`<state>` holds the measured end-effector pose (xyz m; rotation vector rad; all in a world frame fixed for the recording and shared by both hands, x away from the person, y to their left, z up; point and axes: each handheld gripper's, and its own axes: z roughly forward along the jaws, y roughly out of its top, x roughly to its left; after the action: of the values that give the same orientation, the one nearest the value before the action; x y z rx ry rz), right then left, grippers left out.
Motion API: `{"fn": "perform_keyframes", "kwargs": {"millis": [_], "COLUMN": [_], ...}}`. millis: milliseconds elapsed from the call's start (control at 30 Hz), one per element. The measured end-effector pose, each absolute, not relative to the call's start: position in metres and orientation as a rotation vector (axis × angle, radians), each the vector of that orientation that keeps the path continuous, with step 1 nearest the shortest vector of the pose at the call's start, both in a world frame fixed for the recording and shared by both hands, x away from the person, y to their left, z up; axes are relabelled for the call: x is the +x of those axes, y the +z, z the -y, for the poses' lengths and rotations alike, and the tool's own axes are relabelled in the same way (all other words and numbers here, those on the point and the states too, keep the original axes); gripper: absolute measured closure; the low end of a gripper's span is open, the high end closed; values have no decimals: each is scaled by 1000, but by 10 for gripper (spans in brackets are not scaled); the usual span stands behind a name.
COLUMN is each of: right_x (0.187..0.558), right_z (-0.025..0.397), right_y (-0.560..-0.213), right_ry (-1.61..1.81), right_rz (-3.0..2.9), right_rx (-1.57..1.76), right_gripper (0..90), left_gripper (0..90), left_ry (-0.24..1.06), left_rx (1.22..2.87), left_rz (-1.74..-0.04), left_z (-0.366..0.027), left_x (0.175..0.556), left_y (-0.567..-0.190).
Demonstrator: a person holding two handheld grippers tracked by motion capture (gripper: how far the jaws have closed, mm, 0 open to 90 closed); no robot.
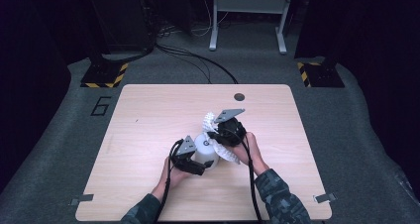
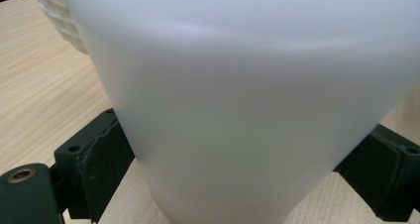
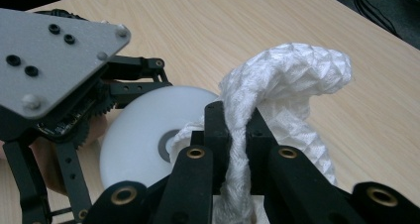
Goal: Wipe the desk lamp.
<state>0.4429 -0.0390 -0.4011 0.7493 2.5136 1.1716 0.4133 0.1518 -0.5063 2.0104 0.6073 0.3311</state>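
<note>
White cup (image 1: pixel 206 148) | left tool (image 1: pixel 198 165) clamps it | right tool (image 1: pixel 225 135) pinches cloth (image 1: pixel 210 121) (draped beside cup)

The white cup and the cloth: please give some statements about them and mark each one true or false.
1. The left tool grips the white cup by its sides. True.
2. The right tool is open and holds nothing. False: it is shut on the white cloth.
3. The cup lies on its side on the floor. False: it stands on the wooden table.
4. The cloth is white with a woven pattern. True.
</note>
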Motion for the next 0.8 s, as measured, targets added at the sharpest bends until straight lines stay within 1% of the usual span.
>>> {"fn": "perform_keyframes", "kwargs": {"millis": [400, 800], "right_x": [438, 427], "right_z": [16, 14], "right_y": [-402, -402], "right_ry": [1175, 1203], "right_rz": [-2552, -2587], "right_rx": [664, 630], "right_gripper": [847, 847], "left_gripper": [86, 85], "left_ry": [326, 332], "left_rx": [2014, 2013], "left_rz": [-605, -606], "left_z": [-152, -152], "left_x": [413, 414], "left_y": [-506, -507]}}
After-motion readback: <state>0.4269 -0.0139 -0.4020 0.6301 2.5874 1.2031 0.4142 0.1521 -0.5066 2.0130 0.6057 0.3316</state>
